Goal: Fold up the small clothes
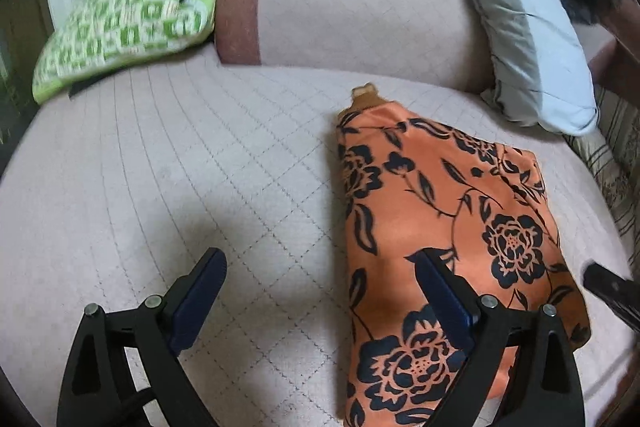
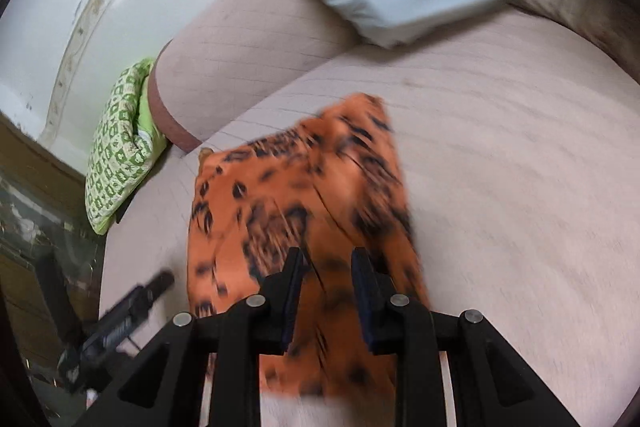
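Observation:
An orange garment with a black flower print [image 1: 432,227] lies folded into a long shape on the pale quilted sofa seat [image 1: 200,167]. My left gripper [image 1: 320,263] is wide open and empty just above the seat; its right finger [image 1: 436,287] hangs over the garment's left part. In the right wrist view the same garment [image 2: 304,195] is blurred by motion. My right gripper [image 2: 326,263] is open with a narrow gap, above the garment's near end, holding nothing. Part of the right gripper [image 1: 608,291] shows at the left wrist view's right edge.
A green and white patterned cushion [image 1: 128,11] lies at the seat's far left, against the backrest [image 1: 360,15]. A grey and light blue pillow [image 1: 532,39] leans at the far right. The left gripper [image 2: 124,311] shows at the seat's left edge in the right wrist view.

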`<state>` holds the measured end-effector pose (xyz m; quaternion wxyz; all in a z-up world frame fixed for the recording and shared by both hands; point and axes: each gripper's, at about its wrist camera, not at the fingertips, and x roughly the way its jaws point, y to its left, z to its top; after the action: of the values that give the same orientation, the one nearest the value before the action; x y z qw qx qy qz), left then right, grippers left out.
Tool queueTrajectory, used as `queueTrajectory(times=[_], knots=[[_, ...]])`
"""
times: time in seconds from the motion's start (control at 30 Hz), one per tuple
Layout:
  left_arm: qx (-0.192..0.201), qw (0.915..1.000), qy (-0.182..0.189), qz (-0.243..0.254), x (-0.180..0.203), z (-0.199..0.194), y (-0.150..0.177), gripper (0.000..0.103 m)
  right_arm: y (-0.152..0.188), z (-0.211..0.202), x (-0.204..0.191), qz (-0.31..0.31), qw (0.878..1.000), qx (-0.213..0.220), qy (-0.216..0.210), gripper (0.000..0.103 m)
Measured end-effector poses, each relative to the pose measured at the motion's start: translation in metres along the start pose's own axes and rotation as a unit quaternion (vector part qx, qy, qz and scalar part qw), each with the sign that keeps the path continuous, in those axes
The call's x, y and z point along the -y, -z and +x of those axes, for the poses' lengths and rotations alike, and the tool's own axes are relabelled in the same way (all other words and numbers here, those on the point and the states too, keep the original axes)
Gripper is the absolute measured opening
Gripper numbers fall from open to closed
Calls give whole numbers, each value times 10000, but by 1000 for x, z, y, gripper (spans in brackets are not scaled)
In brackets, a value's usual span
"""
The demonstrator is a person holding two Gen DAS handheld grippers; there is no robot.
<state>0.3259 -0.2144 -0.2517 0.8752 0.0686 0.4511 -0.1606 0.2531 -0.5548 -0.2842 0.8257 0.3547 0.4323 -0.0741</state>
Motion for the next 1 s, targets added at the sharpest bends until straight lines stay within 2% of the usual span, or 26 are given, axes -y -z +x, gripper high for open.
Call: queueTrajectory(times=[0.13, 0.23, 0.3, 0.33, 0.4, 0.43, 0.5, 0.53, 0.6, 0.67, 0.7, 0.73, 0.77, 0.87, 0.93, 1.0], knots=[[359, 9947, -520, 808, 27, -13, 19, 95, 19, -13, 5, 333, 9990, -67, -292, 28], [501, 9861, -893, 1306, 31, -17, 49, 95, 24, 6, 5, 302, 9990, -251, -207, 30], [126, 9870, -990, 1256, 28, -12, 69, 95, 30, 30, 14, 272, 9963, -790, 199, 31], [-81, 9890, -919, 1154, 27, -11, 75, 95, 32, 39, 18, 305, 9946, -963, 253, 31], [-341, 9916, -808, 955, 23, -14, 83, 95, 29, 35, 19, 366, 9947, -954, 135, 31], [-401, 9907, -882, 956, 24, -22, 84, 95, 26, 30, 18, 401, 9945, -963, 50, 31], [-396, 9879, -1055, 1070, 29, -35, 78, 95, 24, 17, 19, 478, 9949, -861, -227, 31], [-260, 9862, -1218, 1087, 33, -48, 69, 95, 22, 8, 21, 490, 9953, -768, -339, 31], [9, 9865, -1317, 973, 37, -70, 55, 95, 17, -11, 23, 437, 9972, -461, -387, 37], [365, 9884, -1277, 740, 43, -97, 39, 95, 11, -31, 24, 365, 9989, 43, -301, 64], [510, 9885, -1262, 661, 45, -107, 34, 95, 9, -42, 25, 378, 9981, 339, -349, 67], [655, 9882, -1248, 604, 50, -117, 30, 95, 8, -57, 27, 454, 9953, 695, -502, 68], [778, 9879, -1206, 595, 56, -128, 25, 95, 8, -66, 28, 513, 9930, 852, -641, 69], [1015, 9858, -1120, 731, 70, -137, 21, 95, 6, -83, 30, 599, 9869, 1110, -1009, 70], [1121, 9843, -1104, 795, 74, -137, 23, 95, 3, -80, 29, 568, 9872, 1127, -971, 70], [1182, 9846, -988, 823, 75, -134, 28, 95, 0, -72, 26, 535, 9885, 968, -1028, 70]])
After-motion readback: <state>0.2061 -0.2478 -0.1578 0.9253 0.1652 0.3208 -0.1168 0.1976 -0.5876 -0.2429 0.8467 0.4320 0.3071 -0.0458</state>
